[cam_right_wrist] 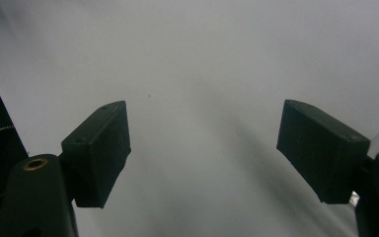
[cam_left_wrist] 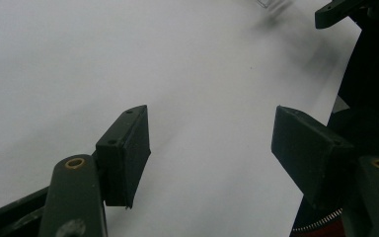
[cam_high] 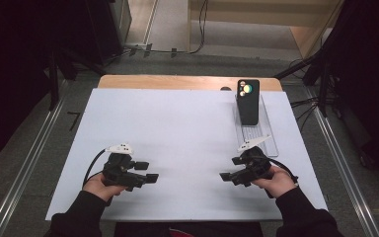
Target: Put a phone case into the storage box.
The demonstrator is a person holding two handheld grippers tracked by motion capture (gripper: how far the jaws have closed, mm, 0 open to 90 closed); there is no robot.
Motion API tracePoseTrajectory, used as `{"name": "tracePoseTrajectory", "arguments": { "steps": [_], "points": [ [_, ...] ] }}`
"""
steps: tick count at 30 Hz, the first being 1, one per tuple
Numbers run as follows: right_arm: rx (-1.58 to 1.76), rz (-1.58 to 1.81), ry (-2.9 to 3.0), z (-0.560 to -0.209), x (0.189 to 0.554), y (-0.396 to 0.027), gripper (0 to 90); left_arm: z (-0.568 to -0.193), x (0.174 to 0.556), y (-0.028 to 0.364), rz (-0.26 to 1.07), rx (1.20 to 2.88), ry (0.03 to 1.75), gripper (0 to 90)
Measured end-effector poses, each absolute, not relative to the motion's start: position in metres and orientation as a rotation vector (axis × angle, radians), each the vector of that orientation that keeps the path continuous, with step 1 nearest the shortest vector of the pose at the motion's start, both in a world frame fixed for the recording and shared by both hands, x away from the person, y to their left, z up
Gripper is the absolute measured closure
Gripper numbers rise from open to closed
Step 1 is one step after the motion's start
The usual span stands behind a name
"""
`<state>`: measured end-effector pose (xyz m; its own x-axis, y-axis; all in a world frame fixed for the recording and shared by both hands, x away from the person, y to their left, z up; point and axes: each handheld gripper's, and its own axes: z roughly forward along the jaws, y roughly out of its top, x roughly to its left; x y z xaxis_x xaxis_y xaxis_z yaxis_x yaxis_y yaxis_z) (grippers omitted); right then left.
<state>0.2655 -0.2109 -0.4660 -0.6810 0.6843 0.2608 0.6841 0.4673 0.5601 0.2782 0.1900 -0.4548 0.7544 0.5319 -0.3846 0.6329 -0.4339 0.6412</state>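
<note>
High view: left claw (cam_high: 152, 177) and right claw (cam_high: 225, 177), both spread and empty, face each other low over the white table (cam_high: 177, 128), well short of the upright black phone (cam_high: 248, 101) in its clear stand (cam_high: 266, 136).

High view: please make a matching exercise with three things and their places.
Things:
1. black smartphone
2. left claw
3. right claw

Places:
a. near side of the white table sheet, at the left
b. upright on a clear stand, far right
c. near side, at the right

Pairs: 1-b, 2-a, 3-c
</note>
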Motion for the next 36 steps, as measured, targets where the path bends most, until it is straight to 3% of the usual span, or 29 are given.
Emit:
{"name": "tracePoseTrajectory", "arguments": {
  "steps": [22,36],
  "points": [
    [1.306,1.002,2.684,-0.474,0.249,-0.244,18.6,-0.459,0.269,0.196,-0.153,2.138,0.878,30.9],
    [1.304,0.988,2.694,-0.479,0.252,-0.244,18.6,-0.462,0.271,0.194,-0.158,2.161,0.873,30.9]
  ]
}}
